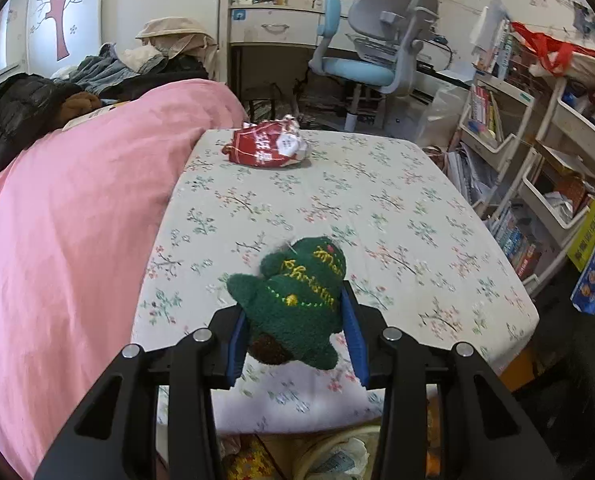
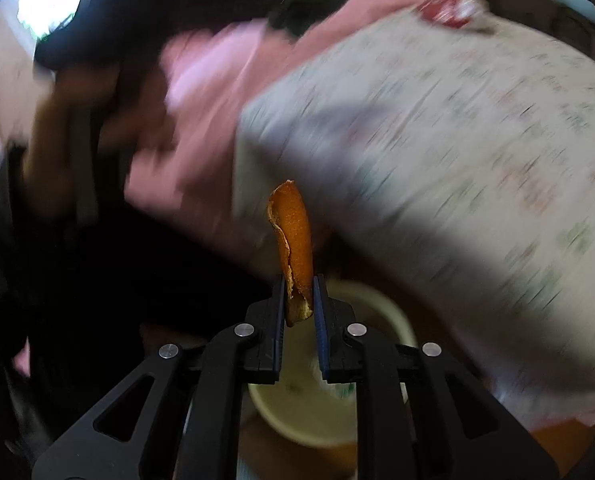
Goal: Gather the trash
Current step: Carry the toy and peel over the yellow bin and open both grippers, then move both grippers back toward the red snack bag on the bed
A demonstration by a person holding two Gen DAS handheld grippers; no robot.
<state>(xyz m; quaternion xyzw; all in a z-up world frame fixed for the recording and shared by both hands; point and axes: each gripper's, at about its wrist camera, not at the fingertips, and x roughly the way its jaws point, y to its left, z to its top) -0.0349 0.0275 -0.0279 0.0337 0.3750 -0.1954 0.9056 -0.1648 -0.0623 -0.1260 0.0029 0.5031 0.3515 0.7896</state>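
Note:
My left gripper is shut on a green plush Christmas tree toy, held just above the near part of the floral-clothed table. A crumpled red and white snack wrapper lies at the table's far end. In the blurred right wrist view, my right gripper is shut on a curled strip of orange peel that sticks up past the fingertips. Below it stands a pale round bin on the floor beside the table. The red wrapper shows far off at the top right.
A pink duvet covers the bed left of the table, with clothes piled behind it. A blue desk chair and desk stand beyond. White shelf carts full of books line the right. A person's hand and other gripper appear blurred at left.

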